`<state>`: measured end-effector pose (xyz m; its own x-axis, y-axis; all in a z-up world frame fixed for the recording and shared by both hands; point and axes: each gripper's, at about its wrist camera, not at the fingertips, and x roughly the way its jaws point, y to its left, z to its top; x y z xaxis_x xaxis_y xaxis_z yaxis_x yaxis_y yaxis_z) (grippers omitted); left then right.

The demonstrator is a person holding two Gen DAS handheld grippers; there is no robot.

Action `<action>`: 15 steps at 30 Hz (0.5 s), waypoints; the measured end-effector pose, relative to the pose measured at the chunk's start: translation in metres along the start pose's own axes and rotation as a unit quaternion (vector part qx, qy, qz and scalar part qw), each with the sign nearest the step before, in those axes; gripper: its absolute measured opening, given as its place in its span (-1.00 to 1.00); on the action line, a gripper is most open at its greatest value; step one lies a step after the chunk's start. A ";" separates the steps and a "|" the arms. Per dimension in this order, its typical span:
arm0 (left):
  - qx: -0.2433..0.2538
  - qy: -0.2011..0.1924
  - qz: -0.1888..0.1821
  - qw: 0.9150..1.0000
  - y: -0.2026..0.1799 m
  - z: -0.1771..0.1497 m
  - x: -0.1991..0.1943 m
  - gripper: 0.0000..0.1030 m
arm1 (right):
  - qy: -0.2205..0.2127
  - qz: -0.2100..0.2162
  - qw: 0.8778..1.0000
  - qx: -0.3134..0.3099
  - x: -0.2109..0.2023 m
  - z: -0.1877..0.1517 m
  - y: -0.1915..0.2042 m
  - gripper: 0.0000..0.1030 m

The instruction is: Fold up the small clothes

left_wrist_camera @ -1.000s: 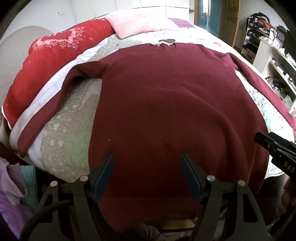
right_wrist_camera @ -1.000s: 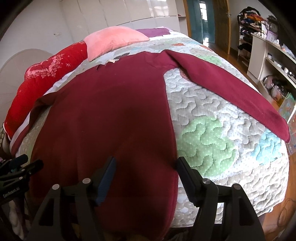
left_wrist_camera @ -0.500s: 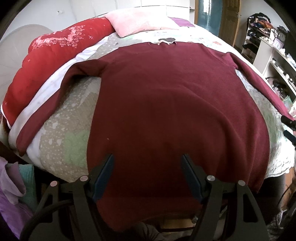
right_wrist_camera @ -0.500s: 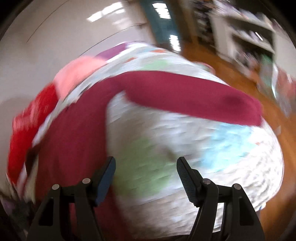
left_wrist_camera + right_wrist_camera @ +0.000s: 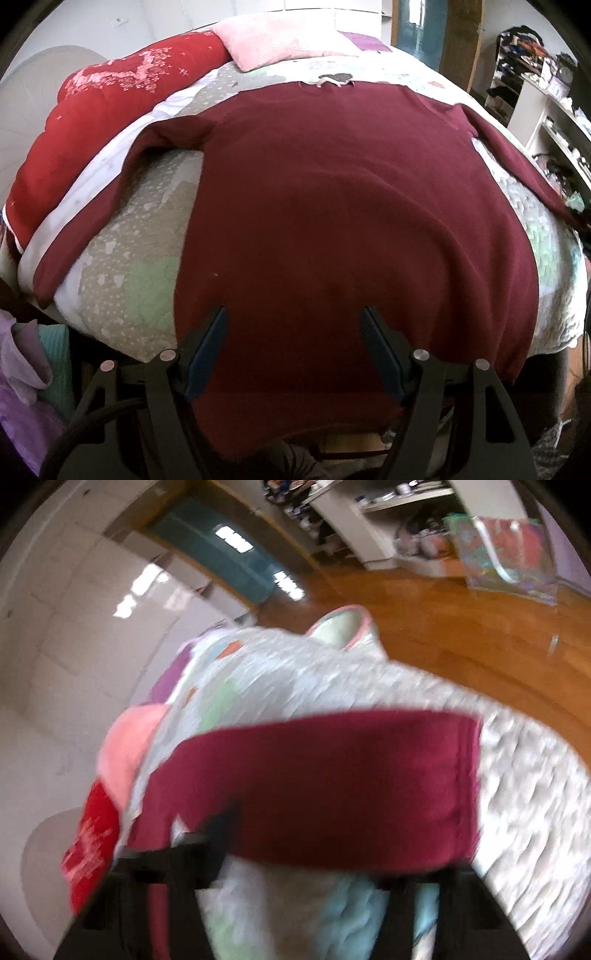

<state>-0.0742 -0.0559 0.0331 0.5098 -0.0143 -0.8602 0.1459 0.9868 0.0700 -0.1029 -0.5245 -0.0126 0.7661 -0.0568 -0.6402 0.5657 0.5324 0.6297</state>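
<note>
A dark red long-sleeved top [image 5: 332,206] lies flat on the quilted bed [image 5: 122,280], neck far, hem near, both sleeves spread out. My left gripper [image 5: 295,325] is open, its jaws hovering over the hem near the bed's front edge, holding nothing. The right wrist view is blurred. It shows the top's right sleeve [image 5: 332,786] lying across the quilt [image 5: 517,794], with its cuff at the right. My right gripper [image 5: 314,834] is just over the sleeve; its fingertips are partly hidden by the cloth, and the jaws look apart.
A red duvet [image 5: 103,122] and a pink pillow [image 5: 273,44] lie at the bed's far left. Shelves [image 5: 546,110] stand at the right. Purple and teal cloth [image 5: 26,369] lies left of the bed. Wooden floor [image 5: 461,635] runs beyond the bed's right side.
My right gripper has swung fast to the right, from the top's body to over the right sleeve. The left gripper has hardly moved, and the right gripper has left its view.
</note>
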 end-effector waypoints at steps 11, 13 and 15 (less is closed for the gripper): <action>-0.082 -0.029 -0.032 0.996 0.050 0.013 -0.014 0.41 | -0.130 -0.087 0.973 -0.169 -0.052 0.134 0.118 -0.89; -0.087 -0.039 -0.042 0.995 0.057 0.013 -0.020 0.41 | -0.128 -0.091 0.968 -0.194 -0.049 0.134 0.146 -0.89; -0.091 -0.046 -0.050 0.994 0.063 0.013 -0.026 0.41 | -0.109 -0.072 0.967 -0.219 -0.039 0.125 0.180 -0.89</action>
<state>-0.0673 0.0043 0.0662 0.5768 -0.1193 -0.8082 0.0479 0.9925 -0.1123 0.0068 -0.5324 0.1809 0.7619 -0.3079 -0.5698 0.5245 0.8094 0.2639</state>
